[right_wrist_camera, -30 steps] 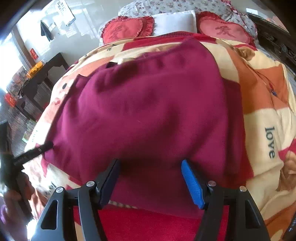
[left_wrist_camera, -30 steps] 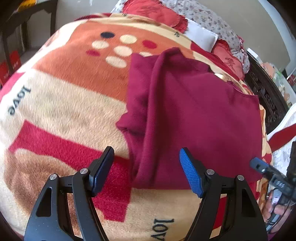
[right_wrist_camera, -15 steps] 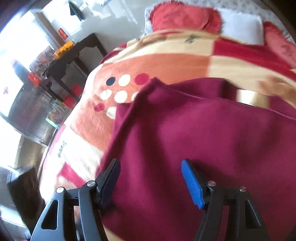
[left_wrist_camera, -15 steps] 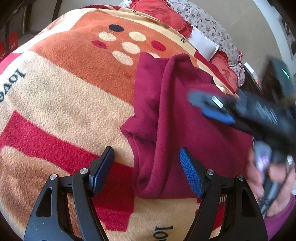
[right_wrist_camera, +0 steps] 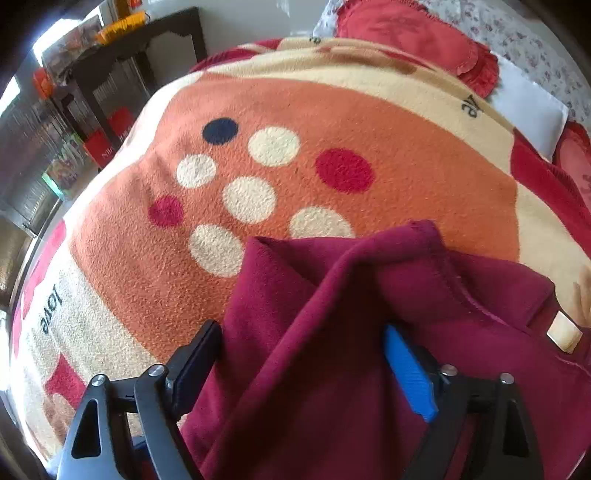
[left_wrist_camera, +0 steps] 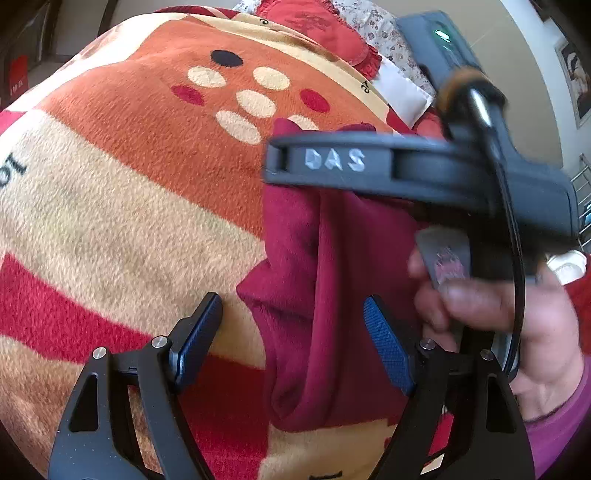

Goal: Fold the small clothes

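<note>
A dark red garment (left_wrist_camera: 325, 280) lies on the patterned fleece blanket (left_wrist_camera: 140, 177), its left edge folded inward in a long ridge. My left gripper (left_wrist_camera: 295, 347) is open and hovers over the garment's near left corner, holding nothing. My right gripper (right_wrist_camera: 306, 365) is open over the garment's (right_wrist_camera: 332, 325) far left fold, cloth lying between the jaws. In the left wrist view the right gripper's body marked DAS and the hand holding it cross above the garment and hide its right part.
Red heart cushions (right_wrist_camera: 410, 33) and a white pillow (right_wrist_camera: 524, 99) lie at the head of the bed. A dark wooden table (right_wrist_camera: 122, 62) with clutter stands on the floor beyond the bed's left side.
My right gripper has swung from the garment's near edge across to its far left fold, passing in front of the left camera. My left gripper has edged closer to the near left corner.
</note>
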Motion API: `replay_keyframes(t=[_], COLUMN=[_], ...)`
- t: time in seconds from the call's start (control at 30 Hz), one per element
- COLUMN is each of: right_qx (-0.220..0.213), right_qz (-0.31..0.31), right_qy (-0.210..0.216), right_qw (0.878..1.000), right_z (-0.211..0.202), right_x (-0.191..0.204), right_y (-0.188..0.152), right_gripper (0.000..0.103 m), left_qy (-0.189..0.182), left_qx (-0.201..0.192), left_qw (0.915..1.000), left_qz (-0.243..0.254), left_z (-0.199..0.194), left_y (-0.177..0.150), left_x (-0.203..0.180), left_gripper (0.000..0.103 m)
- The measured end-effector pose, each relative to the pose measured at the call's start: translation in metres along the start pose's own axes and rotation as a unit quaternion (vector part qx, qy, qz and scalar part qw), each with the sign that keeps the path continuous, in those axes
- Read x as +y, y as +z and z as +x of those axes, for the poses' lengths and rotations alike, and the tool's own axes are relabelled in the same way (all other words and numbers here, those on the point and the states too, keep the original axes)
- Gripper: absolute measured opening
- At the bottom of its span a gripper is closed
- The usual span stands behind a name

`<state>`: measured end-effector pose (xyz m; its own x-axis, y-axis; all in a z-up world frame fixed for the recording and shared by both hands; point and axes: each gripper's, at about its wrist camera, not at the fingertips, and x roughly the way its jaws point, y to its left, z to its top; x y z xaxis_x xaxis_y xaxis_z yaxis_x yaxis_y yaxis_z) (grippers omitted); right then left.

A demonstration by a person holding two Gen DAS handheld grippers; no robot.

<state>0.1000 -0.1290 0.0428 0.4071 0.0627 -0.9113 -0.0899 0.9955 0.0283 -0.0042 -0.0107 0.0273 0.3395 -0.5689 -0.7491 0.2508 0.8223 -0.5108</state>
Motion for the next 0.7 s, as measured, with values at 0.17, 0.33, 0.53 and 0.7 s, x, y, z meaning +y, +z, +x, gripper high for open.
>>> replay_keyframes(t=[0.17, 0.33, 0.53, 0.7], right_qx=[-0.024, -0.027, -0.043, -0.028], right_qz=[0.045, 0.111, 0.133, 0.109], right_qy=[0.079, 0.168, 0.197, 0.186], right_qw=[0.996, 0.979, 0.971, 0.976], right_z=[-0.023, -0.033, -0.056, -0.066], right_x=[-0.038, -0.075, -0.091, -0.081], right_y=[-0.018, -0.034, -0.031, -0.013], right_gripper=[0.046, 0.043, 0.06, 0.077], left_qy=[-0.002, -0.042, -0.053, -0.051], left_qx=[-0.005, -0.005, -0.028, -0.032], left_qw=[1.0, 0.9991, 0.9961, 0.9939], left_qz=[-0.001, -0.001, 0.064, 0.092], left_z=[0.005, 0.011, -0.009, -0.012], left_y=[0.013, 0.018, 0.016, 0.014], left_x=[-0.006, -0.014, -0.044, -0.062], left_gripper=[0.079, 0.052, 0.043, 0.043])
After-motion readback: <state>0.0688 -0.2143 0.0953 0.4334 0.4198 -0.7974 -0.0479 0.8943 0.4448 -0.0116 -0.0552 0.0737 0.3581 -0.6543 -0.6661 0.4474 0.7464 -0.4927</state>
